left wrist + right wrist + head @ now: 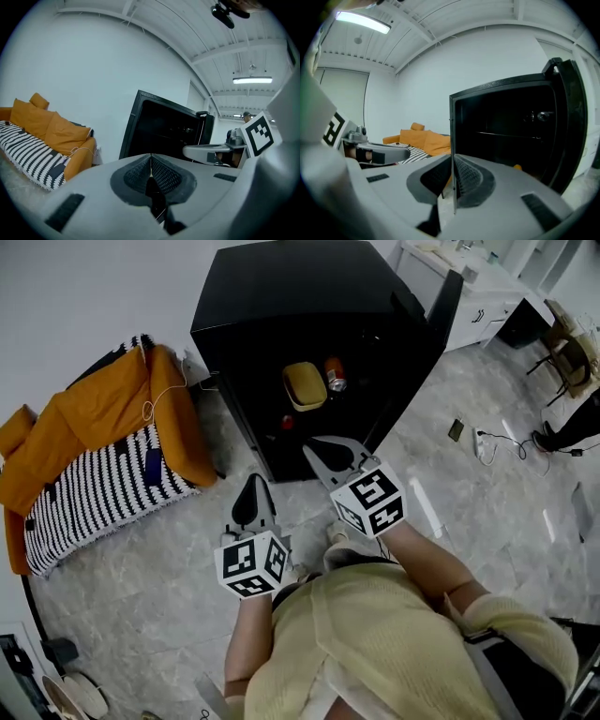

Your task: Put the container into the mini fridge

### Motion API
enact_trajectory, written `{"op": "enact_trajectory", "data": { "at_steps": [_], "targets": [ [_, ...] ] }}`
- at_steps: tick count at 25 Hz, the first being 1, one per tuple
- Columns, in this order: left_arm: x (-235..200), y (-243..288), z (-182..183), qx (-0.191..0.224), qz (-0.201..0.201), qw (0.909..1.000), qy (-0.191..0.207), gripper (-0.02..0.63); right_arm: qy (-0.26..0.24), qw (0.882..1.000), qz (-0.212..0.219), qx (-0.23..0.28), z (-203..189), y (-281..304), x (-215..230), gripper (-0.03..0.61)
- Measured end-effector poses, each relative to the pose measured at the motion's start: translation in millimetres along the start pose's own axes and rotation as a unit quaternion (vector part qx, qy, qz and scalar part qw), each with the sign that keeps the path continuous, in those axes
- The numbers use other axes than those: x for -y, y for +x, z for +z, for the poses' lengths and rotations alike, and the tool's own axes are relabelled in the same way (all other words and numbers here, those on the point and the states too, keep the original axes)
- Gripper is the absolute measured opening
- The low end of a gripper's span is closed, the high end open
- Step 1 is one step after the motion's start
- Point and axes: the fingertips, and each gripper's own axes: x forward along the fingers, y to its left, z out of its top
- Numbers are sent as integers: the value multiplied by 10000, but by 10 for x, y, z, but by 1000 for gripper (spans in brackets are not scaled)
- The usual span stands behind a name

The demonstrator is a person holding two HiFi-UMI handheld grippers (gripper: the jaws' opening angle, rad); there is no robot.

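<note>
Sofa (94, 456): left of the fridge (281, 287), against the wall; orange cushions and a striped throw. No part in the task.
Left gripper (253, 491): in front of the fridge, low and left of its opening, pointing towards it. Jaws pressed together, nothing between them. Judged idle, since the load sits elsewhere.
Container (305, 385): yellow, inside the fridge on a shelf, near the middle of the opening. Neither gripper touches it. It sits flat and well in from the shelf edge, so it should clear the door.
Can (335, 374): inside the fridge, just right of the container, apart from it or barely so; contact cannot be settled.
Right gripper (328, 457): in front of the fridge at the lower edge of its opening, nearer than the left one. Jaws closed tight on each other, empty. Its place suits either a release just made or a reach for the door; which one cannot be told.
Door (442, 306): on the fridge's right side, swung wide open to give free access to the shelves.
Task status: placement judged complete; the door is not yet closed.
Risk: a power strip (485, 444) and its cable lie on the floor right of the fridge, near the door's side.
</note>
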Motion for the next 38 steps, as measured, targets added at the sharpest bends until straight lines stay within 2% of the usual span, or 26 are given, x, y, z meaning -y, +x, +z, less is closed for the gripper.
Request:
{"op": "enact_trajectory", "data": {
  "at_steps": [14,38],
  "targets": [
    [-9,-32,-105,-238,38,9997,47,25,285,9993,-235,-80,-132,-105,-12,29],
    [106,52,-216,-361,48,9993,49,25,421,9989,-25,-224,-274,-115,0,29]
  ]
}}
